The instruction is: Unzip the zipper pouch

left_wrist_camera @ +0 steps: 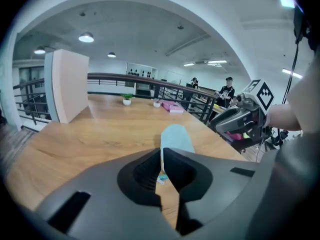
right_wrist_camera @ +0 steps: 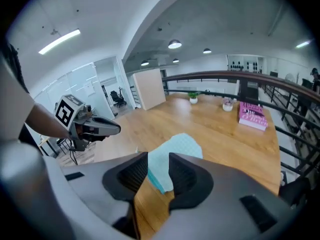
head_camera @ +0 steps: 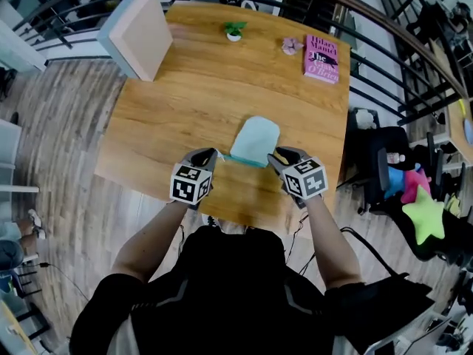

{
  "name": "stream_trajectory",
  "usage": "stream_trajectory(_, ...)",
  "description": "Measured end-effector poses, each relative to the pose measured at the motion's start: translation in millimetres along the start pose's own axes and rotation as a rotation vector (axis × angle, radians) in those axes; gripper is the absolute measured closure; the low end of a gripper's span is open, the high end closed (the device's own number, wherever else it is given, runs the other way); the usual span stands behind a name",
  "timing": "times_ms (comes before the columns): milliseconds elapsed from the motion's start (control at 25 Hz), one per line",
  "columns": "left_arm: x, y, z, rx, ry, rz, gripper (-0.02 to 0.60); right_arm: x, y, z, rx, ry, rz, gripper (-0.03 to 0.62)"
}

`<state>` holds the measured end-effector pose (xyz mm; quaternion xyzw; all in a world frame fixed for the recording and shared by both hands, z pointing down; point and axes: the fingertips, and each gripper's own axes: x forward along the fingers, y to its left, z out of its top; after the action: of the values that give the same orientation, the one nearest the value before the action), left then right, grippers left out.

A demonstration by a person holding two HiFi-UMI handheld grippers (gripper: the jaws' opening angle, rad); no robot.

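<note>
A pale teal zipper pouch (head_camera: pixel 255 140) lies flat on the wooden table (head_camera: pixel 185 102), near its front edge. My left gripper (head_camera: pixel 215 156) is at the pouch's near left corner; in the left gripper view its jaws (left_wrist_camera: pixel 162 151) are shut on the thin edge of the pouch (left_wrist_camera: pixel 176 136). My right gripper (head_camera: pixel 278 156) is at the near right corner. In the right gripper view its jaws (right_wrist_camera: pixel 158 159) stand apart with a gap, the pouch (right_wrist_camera: pixel 177 146) showing between and beyond them, and the pads do not press on it.
At the table's far side are a pink book (head_camera: pixel 321 58), a small potted plant (head_camera: pixel 234 31) and a small pink object (head_camera: pixel 291 46). A pale upright panel (head_camera: pixel 137 32) stands at the far left corner. A dark railing and a chair with bright toys (head_camera: pixel 417 198) are on the right.
</note>
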<state>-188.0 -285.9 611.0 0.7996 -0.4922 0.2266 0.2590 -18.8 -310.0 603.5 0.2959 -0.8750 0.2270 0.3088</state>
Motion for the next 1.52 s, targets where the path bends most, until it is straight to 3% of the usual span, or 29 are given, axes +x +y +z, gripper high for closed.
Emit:
stream_trajectory(240,-53,-3,93,0.079,-0.271,0.055,0.549,-66,13,65,-0.049,-0.18,-0.048,0.507)
stream_trajectory(400,-93,-11,139,0.063,-0.381,0.011,0.549,-110,23,101,-0.088,-0.287,-0.086,0.518)
stream_trajectory(520,-120,-19,163,0.037,-0.446,-0.019,0.552,-144,25,123,-0.092,-0.374,-0.136,0.583)
stream_trajectory(680,-142,-30,180,0.024,-0.471,-0.034,0.552,-179,31,144,-0.088,-0.466,-0.176,0.585)
stream_trajectory(840,-153,-40,188,0.032,-0.477,-0.035,0.552,-195,32,149,-0.154,-0.457,-0.248,0.587)
stream_trajectory(1000,-156,-45,193,0.071,-0.484,-0.008,0.552,-206,30,152,-0.117,-0.509,-0.247,0.586)
stream_trajectory(1520,-156,-46,198,0.097,-0.478,0.03,0.552,-212,22,157,-0.132,-0.523,-0.285,0.586)
